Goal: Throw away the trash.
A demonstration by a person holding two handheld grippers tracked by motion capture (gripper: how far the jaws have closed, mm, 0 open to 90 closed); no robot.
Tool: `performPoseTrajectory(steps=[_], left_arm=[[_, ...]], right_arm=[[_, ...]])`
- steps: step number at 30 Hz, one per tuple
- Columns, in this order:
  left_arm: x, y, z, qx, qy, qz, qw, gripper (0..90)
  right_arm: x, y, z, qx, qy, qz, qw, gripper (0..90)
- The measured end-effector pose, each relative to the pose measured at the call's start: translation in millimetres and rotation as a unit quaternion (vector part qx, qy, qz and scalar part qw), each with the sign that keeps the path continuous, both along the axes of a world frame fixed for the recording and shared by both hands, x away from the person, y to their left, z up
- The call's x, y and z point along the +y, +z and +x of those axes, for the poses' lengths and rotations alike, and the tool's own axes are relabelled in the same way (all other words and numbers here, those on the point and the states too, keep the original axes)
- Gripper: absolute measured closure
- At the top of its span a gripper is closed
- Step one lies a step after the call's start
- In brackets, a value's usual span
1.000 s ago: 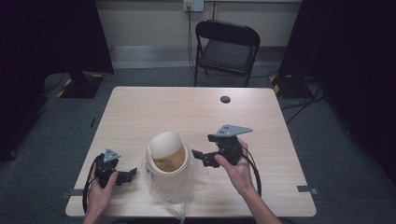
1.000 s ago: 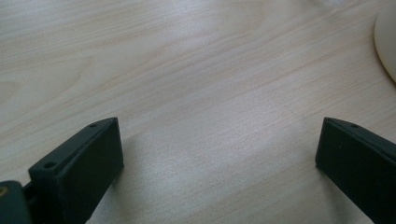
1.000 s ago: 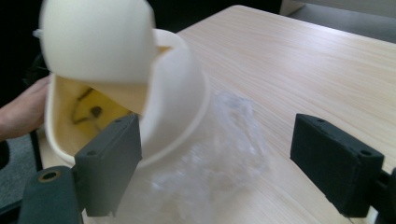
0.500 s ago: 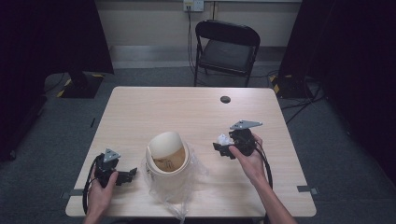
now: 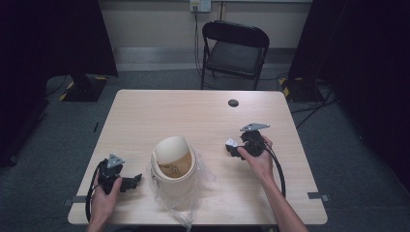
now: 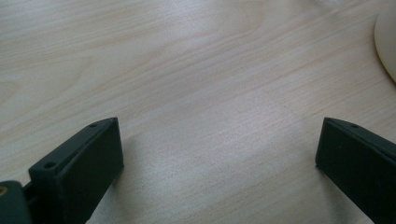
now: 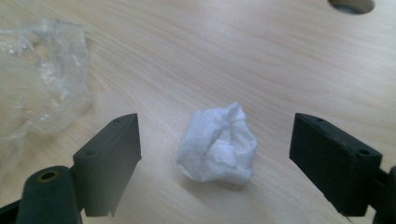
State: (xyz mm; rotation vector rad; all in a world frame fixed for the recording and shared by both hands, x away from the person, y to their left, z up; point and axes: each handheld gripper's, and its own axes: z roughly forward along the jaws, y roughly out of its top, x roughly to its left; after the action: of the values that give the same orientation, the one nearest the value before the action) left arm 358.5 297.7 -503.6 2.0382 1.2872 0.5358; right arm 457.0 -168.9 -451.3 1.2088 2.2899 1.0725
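A crumpled white tissue (image 7: 217,144) lies on the wooden table (image 5: 159,116), between the wide-apart jaws of my right gripper (image 7: 215,123), which touch nothing. From above, the tissue (image 5: 229,142) sits at the tip of that open right gripper (image 5: 232,148), right of a cream swing-lid bin (image 5: 173,162). The bin stands on a clear plastic bag (image 5: 200,176). My left gripper (image 5: 134,180) rests open near the front left, pointing toward the bin. Its jaws (image 6: 219,123) frame bare wood, with the bin's rim (image 6: 387,42) at the far right.
A dark round cable hole (image 5: 233,103) marks the far side of the table, seen as a hole (image 7: 351,4) past the tissue. Crinkled bag plastic (image 7: 42,88) spreads left of the right jaws. A black folding chair (image 5: 237,48) stands behind the table.
My right gripper has drawn back from the bin's side, to the right and slightly farther away, and the white tissue now shows at its tip. The left gripper has stayed put.
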Motion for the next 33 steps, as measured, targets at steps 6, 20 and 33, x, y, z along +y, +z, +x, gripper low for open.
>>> performPoseTrajectory(steps=[6,20,33], left_arm=[[0.0,0.0,0.0,0.0,0.0,0.0,1.0,0.3],[-1.0,0.0,-0.8,0.0,0.007,0.0,1.0,0.3],[-0.9,0.1,-1.7,0.0,0.009,0.0,1.0,0.3]], right_arm=[[3.2,-21.1,13.2,0.023,0.001,-0.002,0.9997,19.9],[2.1,-41.8,14.9,0.029,-0.002,0.013,0.9995,40.4],[1.4,-39.0,4.0,0.019,-0.006,0.005,0.9998,56.2]])
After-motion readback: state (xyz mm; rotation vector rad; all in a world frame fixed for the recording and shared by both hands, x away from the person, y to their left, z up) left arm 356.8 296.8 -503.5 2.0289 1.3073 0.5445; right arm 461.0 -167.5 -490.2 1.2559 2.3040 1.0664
